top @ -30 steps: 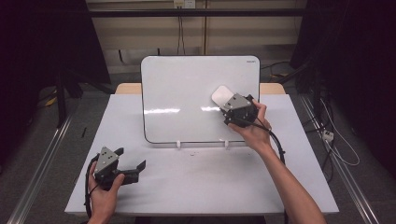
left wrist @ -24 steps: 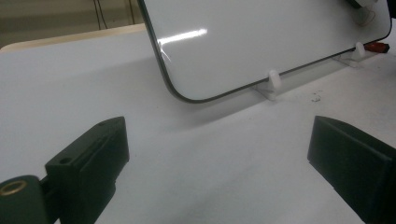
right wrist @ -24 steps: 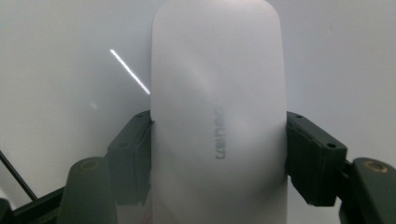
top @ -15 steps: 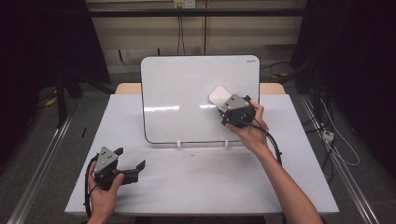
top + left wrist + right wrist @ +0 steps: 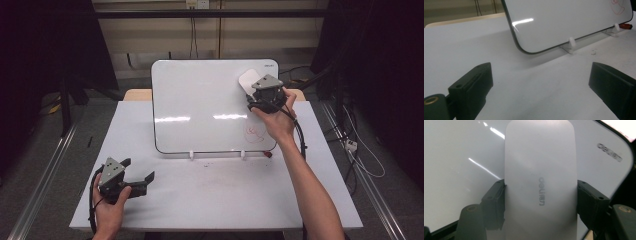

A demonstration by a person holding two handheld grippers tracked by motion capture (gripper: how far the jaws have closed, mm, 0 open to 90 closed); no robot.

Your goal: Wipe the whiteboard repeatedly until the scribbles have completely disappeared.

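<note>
Wiping the whiteboard: right gripper, jaws clamped on the eraser, should press flat toward the red scribble at 6 o'clock; left gripper jaws apart.

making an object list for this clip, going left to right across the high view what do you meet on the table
left gripper → red scribble on the whiteboard → red marker cap by the whiteboard's right foot. The eraser, right gripper and right hand overlap above the scribble, so their order is unclear.
</note>
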